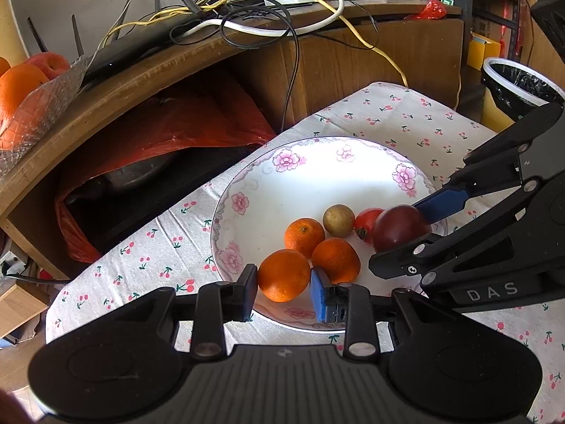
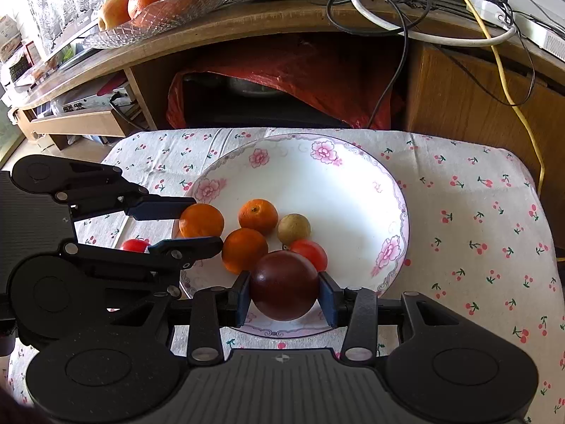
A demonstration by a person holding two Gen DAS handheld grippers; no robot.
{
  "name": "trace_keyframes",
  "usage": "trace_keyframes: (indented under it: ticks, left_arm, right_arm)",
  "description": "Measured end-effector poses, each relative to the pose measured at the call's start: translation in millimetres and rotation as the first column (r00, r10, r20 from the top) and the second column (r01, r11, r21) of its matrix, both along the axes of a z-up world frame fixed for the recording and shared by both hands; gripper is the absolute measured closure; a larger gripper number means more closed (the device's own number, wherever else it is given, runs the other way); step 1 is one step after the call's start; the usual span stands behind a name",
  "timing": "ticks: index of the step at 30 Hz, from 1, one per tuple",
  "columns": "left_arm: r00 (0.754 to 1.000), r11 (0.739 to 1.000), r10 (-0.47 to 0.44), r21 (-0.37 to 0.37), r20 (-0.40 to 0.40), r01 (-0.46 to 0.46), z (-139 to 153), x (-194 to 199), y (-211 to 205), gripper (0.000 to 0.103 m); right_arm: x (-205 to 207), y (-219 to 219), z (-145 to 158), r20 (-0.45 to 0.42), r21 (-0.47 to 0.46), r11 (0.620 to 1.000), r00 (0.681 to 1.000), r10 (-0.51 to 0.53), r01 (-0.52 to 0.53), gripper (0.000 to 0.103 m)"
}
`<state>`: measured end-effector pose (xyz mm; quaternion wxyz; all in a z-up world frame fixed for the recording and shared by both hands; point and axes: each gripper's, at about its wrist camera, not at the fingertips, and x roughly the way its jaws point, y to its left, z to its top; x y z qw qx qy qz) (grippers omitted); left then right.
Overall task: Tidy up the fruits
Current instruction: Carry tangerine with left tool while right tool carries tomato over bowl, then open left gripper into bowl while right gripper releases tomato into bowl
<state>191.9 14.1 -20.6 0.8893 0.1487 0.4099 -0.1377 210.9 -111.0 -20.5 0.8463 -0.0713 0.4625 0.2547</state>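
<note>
A white flowered plate (image 1: pixel 317 162) (image 2: pixel 339 183) sits on the cherry-print cloth. It holds three oranges, a small tan fruit (image 1: pixel 338 219) (image 2: pixel 293 234) and a small red fruit (image 1: pixel 365 225) (image 2: pixel 310 252). My left gripper (image 1: pixel 284 282) (image 2: pixel 192 226) is shut on the nearest orange (image 1: pixel 283 275) (image 2: pixel 201 219) at the plate's near left rim. My right gripper (image 2: pixel 284 298) (image 1: pixel 413 228) is shut on a dark red plum (image 2: pixel 284 284) (image 1: pixel 399 226) over the plate's near edge. Another red fruit (image 2: pixel 135 245) lies on the cloth, partly hidden behind the left gripper.
A wooden desk (image 1: pixel 141 70) stands behind the table, with tangled cables (image 1: pixel 247 17) and a glass fruit bowl (image 2: pixel 159 10) on top. A red bag (image 1: pixel 169 130) lies in its shelf. A lined bin (image 1: pixel 522 88) stands to the right.
</note>
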Motion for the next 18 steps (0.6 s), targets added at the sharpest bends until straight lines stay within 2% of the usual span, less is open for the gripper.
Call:
trace_keyframes:
  ticks: [18]
  left_arm:
    - [1.0,1.0,0.002,0.0,0.008,-0.002,0.0,0.5,0.9,0.062]
  right_arm:
    - [2.4,-0.7,0.3,0.017,-0.01,1.0,1.0,-0.004,0.004,0.064]
